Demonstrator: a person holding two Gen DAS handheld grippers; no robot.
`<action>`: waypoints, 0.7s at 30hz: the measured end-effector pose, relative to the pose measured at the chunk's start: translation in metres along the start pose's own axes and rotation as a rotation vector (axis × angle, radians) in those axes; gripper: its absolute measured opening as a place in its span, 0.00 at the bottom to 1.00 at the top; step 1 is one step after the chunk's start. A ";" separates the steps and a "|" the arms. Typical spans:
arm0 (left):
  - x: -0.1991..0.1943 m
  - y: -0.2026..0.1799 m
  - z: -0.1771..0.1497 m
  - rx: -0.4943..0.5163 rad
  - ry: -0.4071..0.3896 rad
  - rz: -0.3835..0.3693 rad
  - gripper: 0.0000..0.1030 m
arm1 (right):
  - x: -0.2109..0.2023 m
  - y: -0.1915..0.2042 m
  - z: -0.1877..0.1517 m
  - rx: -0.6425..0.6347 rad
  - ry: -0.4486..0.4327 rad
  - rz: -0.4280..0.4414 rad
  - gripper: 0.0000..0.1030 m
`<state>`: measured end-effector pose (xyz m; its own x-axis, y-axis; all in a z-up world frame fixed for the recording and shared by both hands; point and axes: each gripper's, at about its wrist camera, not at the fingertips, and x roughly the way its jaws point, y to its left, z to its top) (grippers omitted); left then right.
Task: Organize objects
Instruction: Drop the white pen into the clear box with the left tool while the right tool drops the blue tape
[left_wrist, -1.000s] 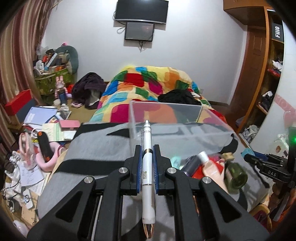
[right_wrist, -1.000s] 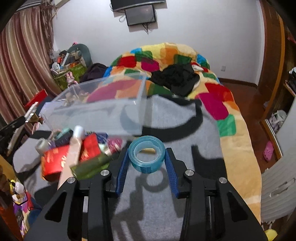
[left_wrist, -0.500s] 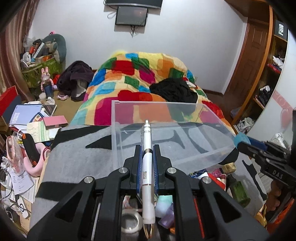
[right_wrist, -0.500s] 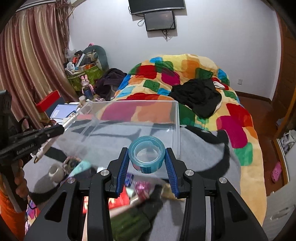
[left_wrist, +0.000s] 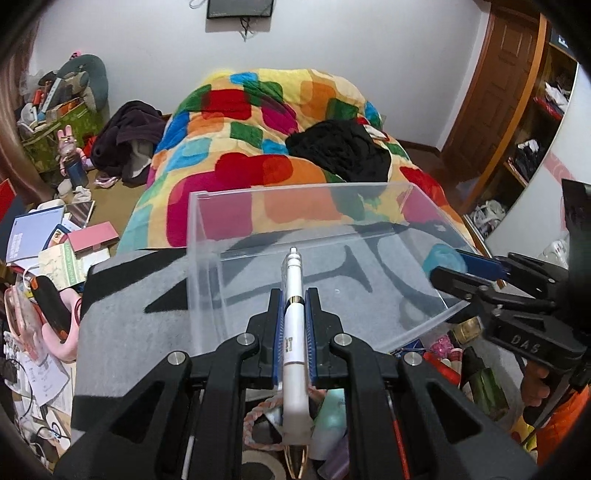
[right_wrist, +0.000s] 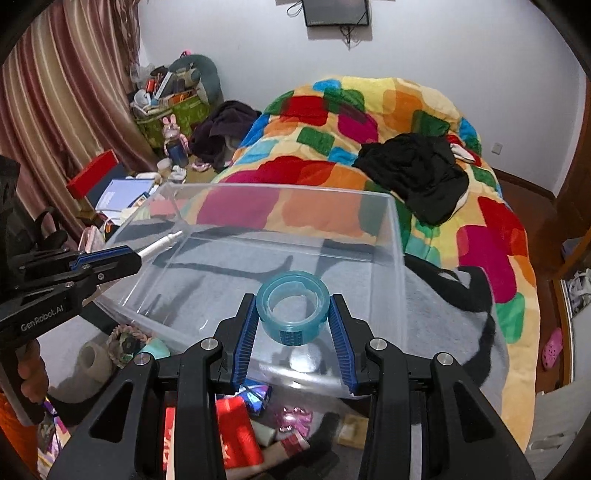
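Both now carried up over clear plastic bin (right_wrist: 280, 236): left gripper (left_wrist: 293, 328) clamping white pen (left_wrist: 293, 295), right gripper (right_wrist: 293, 325) clamping blue tape roll (right_wrist: 293, 306). Drop-in likely next.

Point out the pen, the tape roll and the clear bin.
pen (left_wrist: 293, 325): left wrist view, white barrel between the fingers.
tape roll (right_wrist: 292, 323): right wrist view, outer blue band.
clear bin (right_wrist: 288, 188): right wrist view, far rim.
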<state>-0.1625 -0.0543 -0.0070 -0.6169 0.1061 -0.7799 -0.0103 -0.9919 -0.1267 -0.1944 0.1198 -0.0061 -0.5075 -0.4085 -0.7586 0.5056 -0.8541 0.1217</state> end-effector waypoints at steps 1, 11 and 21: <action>0.002 -0.001 0.001 0.002 0.006 -0.002 0.10 | 0.002 0.001 0.001 -0.003 0.005 -0.003 0.35; -0.005 -0.008 0.003 0.018 -0.012 -0.026 0.10 | 0.007 0.011 0.001 -0.032 0.019 -0.010 0.39; -0.044 -0.015 -0.007 0.040 -0.119 0.012 0.25 | -0.029 0.016 -0.011 -0.032 -0.056 -0.007 0.54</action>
<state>-0.1301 -0.0436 0.0247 -0.7059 0.0879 -0.7028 -0.0325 -0.9952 -0.0919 -0.1640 0.1218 0.0113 -0.5493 -0.4204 -0.7222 0.5235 -0.8468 0.0947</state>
